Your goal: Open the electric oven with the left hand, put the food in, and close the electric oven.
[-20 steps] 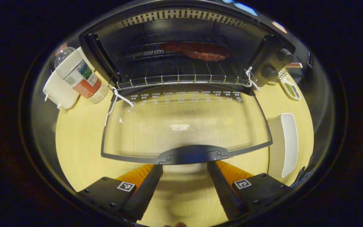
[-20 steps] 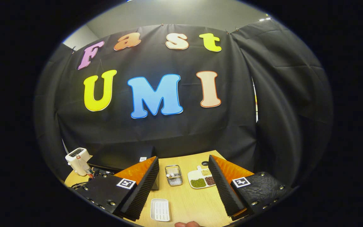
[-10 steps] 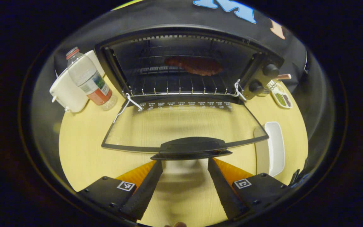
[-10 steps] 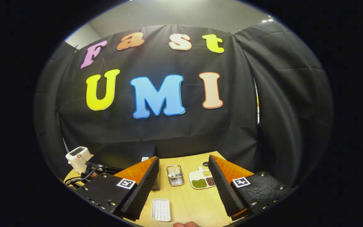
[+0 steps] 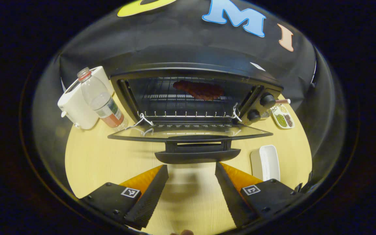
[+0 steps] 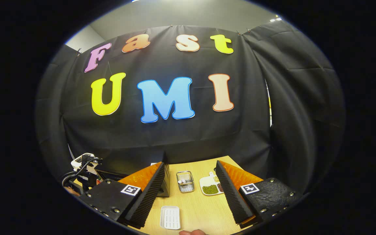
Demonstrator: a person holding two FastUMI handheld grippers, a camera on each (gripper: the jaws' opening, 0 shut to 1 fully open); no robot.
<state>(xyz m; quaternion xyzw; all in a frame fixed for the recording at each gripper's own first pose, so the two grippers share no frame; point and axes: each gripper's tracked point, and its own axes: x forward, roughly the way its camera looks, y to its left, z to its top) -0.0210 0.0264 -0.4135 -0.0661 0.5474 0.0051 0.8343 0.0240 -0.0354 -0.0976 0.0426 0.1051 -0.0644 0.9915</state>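
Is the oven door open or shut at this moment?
Open. In the left gripper view the oven door lies folded down roughly level, and the rack and the food show uncovered inside the oven.

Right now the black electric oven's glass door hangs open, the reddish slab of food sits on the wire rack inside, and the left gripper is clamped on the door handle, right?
Not quite: in the left gripper view the left gripper is open, just short of the door handle. The black electric oven is open, with the reddish food on its rack.

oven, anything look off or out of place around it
Two white ties dangle from the front corners of the oven rack, one at the left and one at the right, looking improvised. Otherwise nothing stands out: the door lies open and level, the food sits on the rack, nothing spilled.
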